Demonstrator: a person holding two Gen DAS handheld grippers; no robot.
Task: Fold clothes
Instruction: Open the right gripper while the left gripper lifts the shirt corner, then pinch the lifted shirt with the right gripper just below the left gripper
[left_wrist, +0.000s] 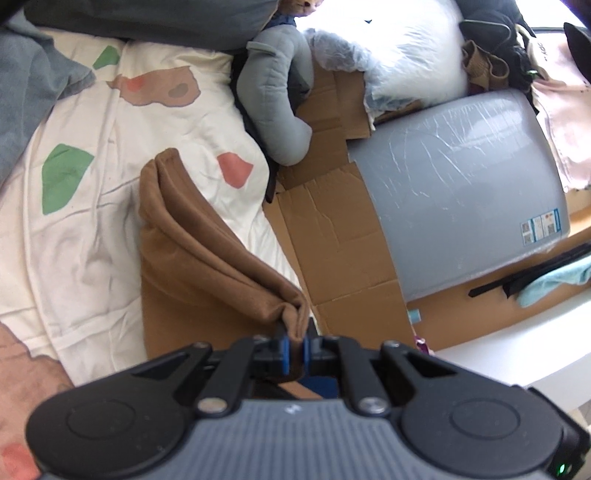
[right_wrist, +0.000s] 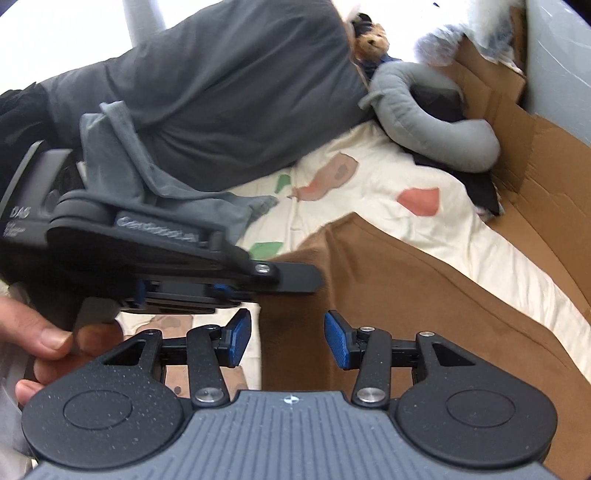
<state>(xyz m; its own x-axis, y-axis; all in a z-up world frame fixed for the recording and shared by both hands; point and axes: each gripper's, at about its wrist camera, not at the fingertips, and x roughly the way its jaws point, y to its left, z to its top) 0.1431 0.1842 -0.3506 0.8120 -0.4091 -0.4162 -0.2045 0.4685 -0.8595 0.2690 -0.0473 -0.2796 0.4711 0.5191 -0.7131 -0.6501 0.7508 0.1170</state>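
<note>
Two grippers work one brown garment (left_wrist: 192, 258) lying on the patterned bedsheet (left_wrist: 92, 229). Left gripper (left_wrist: 294, 349): jaws clamped on a bunched corner, lifted. Right gripper (right_wrist: 288, 338): jaws apart above the cloth. Judged mid-fold; carrying the corner over requires steady tension.

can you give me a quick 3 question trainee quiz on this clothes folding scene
1. True or false: the left hand-held gripper is shut on a bunched corner of the brown garment.
2. Multiple choice: the right hand-held gripper is (A) shut on the grey pillow, (B) open with nothing between its pads, over the brown garment, (C) shut on the cardboard.
3. Fill in: the brown garment lies on a cream bedsheet printed with green and ____ patches.

Key
1. True
2. B
3. Pink (also brownish ones)
</note>
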